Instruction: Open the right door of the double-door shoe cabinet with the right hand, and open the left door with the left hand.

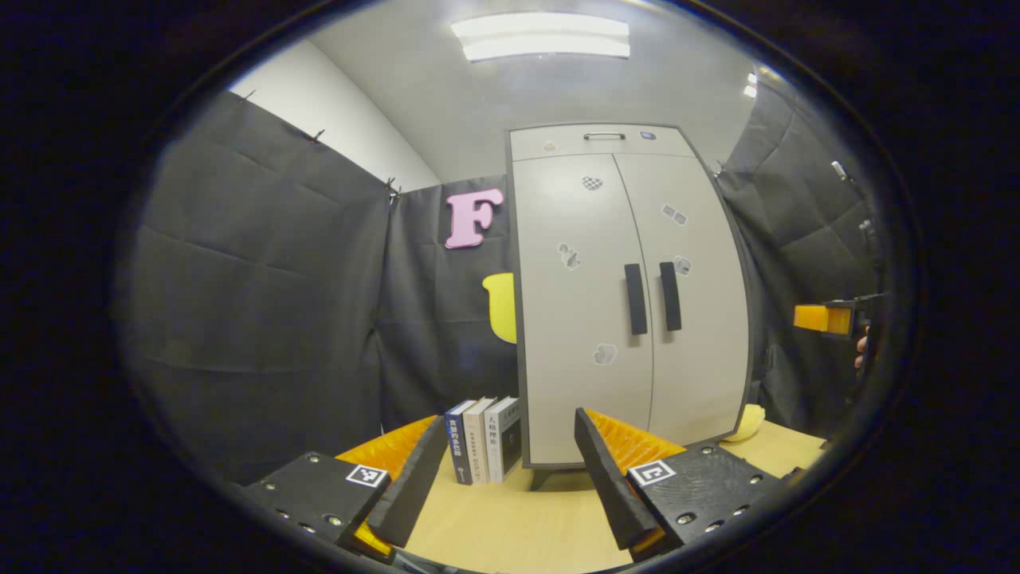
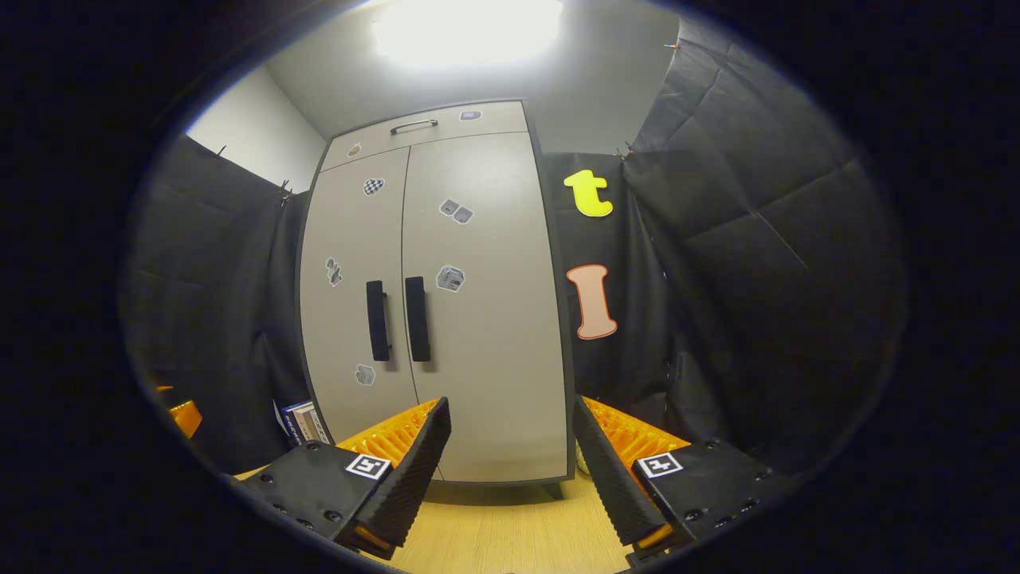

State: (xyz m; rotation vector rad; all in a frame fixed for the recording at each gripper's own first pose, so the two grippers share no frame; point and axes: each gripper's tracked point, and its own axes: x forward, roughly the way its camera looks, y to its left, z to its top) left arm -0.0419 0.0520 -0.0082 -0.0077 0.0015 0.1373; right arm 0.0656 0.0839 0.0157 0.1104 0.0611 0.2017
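A pale grey double-door shoe cabinet (image 1: 629,295) stands on the wooden table, both doors closed. Its left door (image 1: 582,319) and right door (image 1: 701,303) each carry a dark vertical handle, the left handle (image 1: 635,299) beside the right handle (image 1: 670,296). My left gripper (image 1: 510,486) is open, well short of the cabinet, with nothing between its fingers. In the right gripper view the cabinet (image 2: 434,295) shows its left handle (image 2: 377,320) and right handle (image 2: 417,319). My right gripper (image 2: 510,470) is open and empty, some way in front of the right door (image 2: 486,319). That gripper also shows at the far right (image 1: 829,319).
Three books (image 1: 483,440) stand upright on the wooden table (image 1: 510,534) just left of the cabinet's foot. A yellow soft object (image 1: 747,424) lies at the cabinet's right foot. A drawer with a metal handle (image 1: 603,136) tops the cabinet. Black cloth walls close in on both sides.
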